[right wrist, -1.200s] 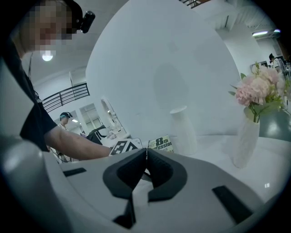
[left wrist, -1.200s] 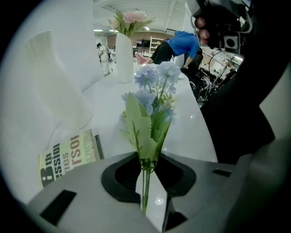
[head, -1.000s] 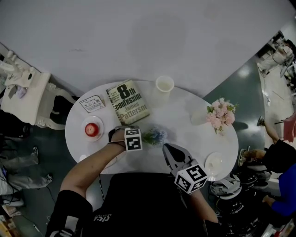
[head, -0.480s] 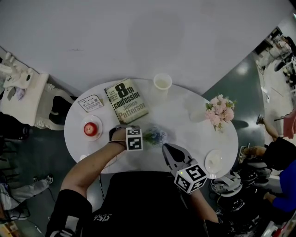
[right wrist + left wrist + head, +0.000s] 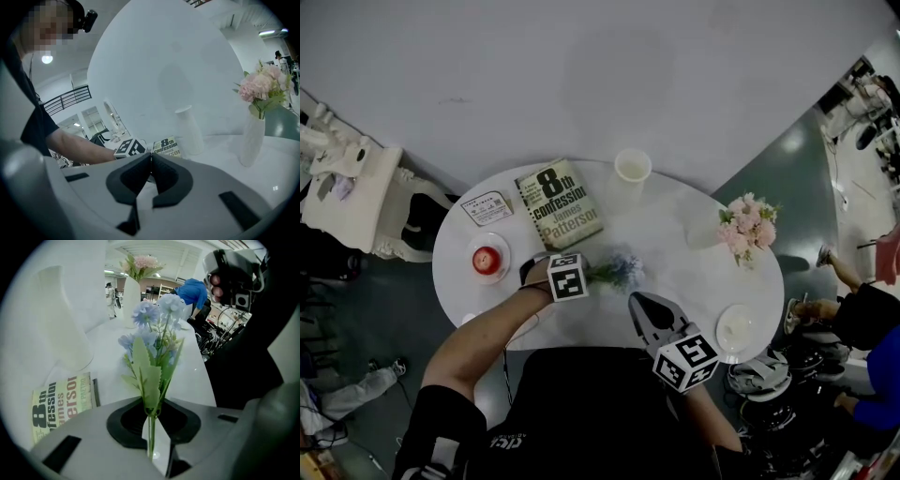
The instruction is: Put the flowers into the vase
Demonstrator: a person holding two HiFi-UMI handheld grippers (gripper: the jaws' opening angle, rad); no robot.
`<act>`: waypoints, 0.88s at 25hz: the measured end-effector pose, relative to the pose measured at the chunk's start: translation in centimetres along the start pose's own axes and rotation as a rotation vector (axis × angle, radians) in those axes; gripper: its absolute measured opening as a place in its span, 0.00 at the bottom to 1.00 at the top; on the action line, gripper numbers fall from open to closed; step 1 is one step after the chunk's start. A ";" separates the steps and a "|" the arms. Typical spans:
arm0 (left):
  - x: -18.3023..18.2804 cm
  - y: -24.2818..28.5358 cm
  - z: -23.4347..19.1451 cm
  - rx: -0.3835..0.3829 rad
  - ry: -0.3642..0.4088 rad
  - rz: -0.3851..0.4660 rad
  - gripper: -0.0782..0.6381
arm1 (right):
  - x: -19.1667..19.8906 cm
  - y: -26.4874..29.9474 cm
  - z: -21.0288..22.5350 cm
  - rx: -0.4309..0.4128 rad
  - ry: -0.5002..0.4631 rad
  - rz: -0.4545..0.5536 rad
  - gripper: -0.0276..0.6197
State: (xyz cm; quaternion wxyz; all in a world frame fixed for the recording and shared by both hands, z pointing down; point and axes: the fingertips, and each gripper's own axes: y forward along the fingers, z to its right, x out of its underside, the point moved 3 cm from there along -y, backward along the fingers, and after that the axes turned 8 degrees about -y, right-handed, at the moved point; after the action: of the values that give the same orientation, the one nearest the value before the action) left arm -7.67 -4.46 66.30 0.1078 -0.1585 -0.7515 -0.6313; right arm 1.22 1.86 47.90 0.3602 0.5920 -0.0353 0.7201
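Now | left hand-held gripper point(image 5: 151, 420): jaws just been closing, pinching stem of blue flowers point(image 5: 619, 272), frame centre | right hand-held gripper point(image 5: 637, 302): closed, empty, lower centre

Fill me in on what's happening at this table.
A person works at a white table with a hand-held gripper in each hand. The left hand-held gripper has just been closing its jaws on the stem of the blue flowers, near the table's middle. The right hand-held gripper is shut and empty, near the table's front edge. The plain white vase beside the book has no flowers in it yet. Another vase holds pink flowers.
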 end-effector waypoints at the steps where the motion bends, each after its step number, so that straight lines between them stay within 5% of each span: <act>1: -0.3 -0.3 -0.1 0.000 -0.013 0.016 0.20 | 0.0 0.0 0.0 -0.002 -0.002 0.000 0.08; 22: -4.2 -5.8 -1.3 -0.057 -0.099 0.209 0.20 | -1.0 1.5 -0.8 -0.057 -0.032 0.000 0.08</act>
State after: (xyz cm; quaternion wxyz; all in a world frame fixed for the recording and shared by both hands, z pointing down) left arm -5.96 -7.07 59.67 0.1314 -0.2699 -0.7171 -0.6290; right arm -0.22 0.62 47.35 0.3764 0.5930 -0.0617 0.7092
